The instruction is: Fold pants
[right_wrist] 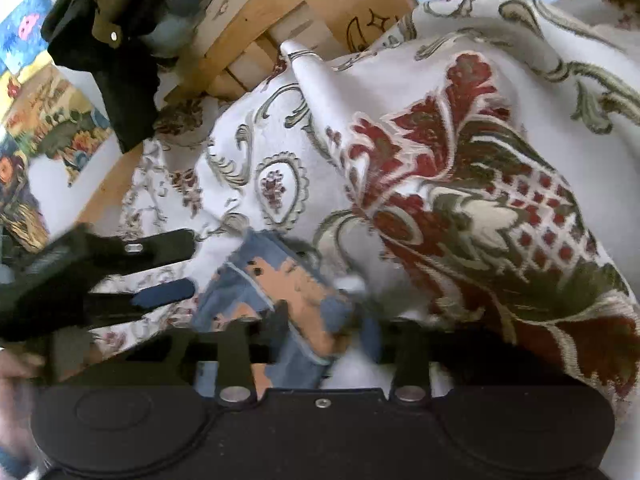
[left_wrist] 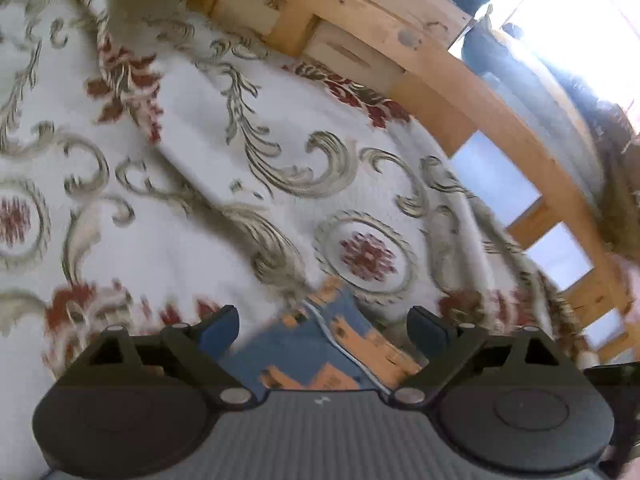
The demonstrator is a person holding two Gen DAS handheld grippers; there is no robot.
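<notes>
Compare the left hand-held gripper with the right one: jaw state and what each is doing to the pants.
The left hand-held gripper has its jaws spread wide, with the blue and orange pants lying loose between them; the right hand-held gripper has its jaws drawn in on the pants. The left grips nothing; the right pinches the fabric. Both hang over the floral cloth.

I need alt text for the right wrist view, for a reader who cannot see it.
The right tongs are shut on blue and orange pants lying on a white floral cover. The left tongs wait open beside them, below a wooden frame.
</notes>
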